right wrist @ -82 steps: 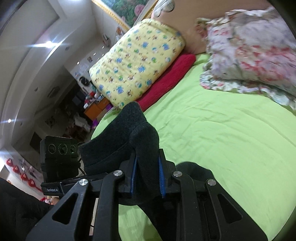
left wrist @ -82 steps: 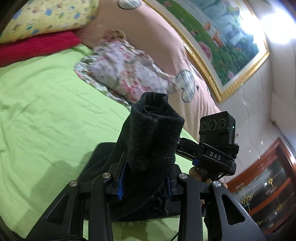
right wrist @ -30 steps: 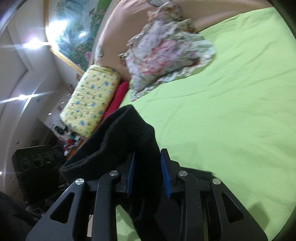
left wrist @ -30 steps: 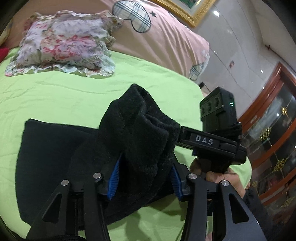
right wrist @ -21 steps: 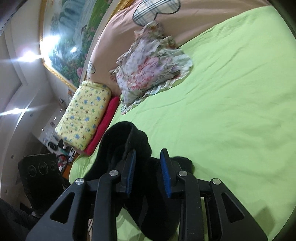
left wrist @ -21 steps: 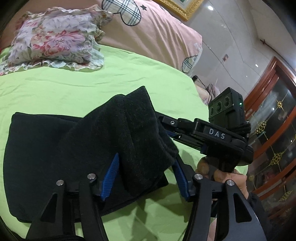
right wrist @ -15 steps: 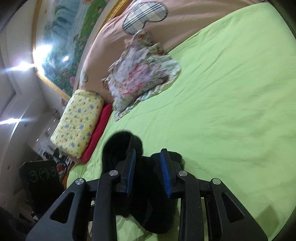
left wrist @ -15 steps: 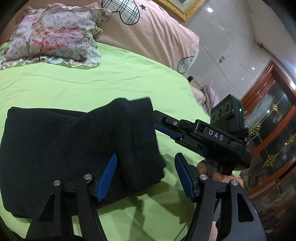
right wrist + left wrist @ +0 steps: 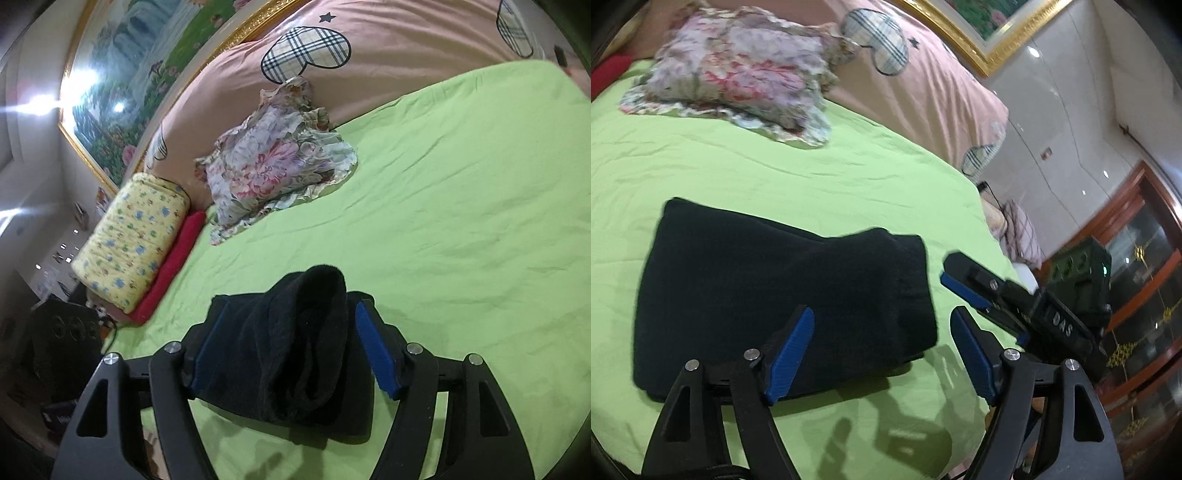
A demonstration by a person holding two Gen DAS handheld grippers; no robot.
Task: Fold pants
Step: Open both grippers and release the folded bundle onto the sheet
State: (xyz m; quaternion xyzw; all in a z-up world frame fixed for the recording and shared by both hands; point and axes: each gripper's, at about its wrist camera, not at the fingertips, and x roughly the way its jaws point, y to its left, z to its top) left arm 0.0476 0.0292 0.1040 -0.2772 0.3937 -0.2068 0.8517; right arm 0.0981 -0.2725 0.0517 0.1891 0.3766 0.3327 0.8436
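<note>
The black pants [image 9: 768, 291] lie folded in a flat block on the green bedsheet [image 9: 738, 173]. My left gripper [image 9: 882, 347] is open above the fold's near right corner, holding nothing. The right gripper shows in the left wrist view [image 9: 955, 284] just right of the pants, its blue pads apart. In the right wrist view my right gripper [image 9: 291, 350] is open with a bunched end of the pants [image 9: 295, 332] lying loose between its fingers.
A floral pillow [image 9: 738, 77] lies at the head of the bed against a pink quilt [image 9: 916, 85]. A yellow patterned pillow [image 9: 133, 236] on a red one [image 9: 173, 258] lies at the far left. A wooden cabinet [image 9: 1137, 280] stands right of the bed.
Both grippers carried the lifted pants end down over the rest, then opened. The fabric dropped flat from the left gripper and slackened in the right.
</note>
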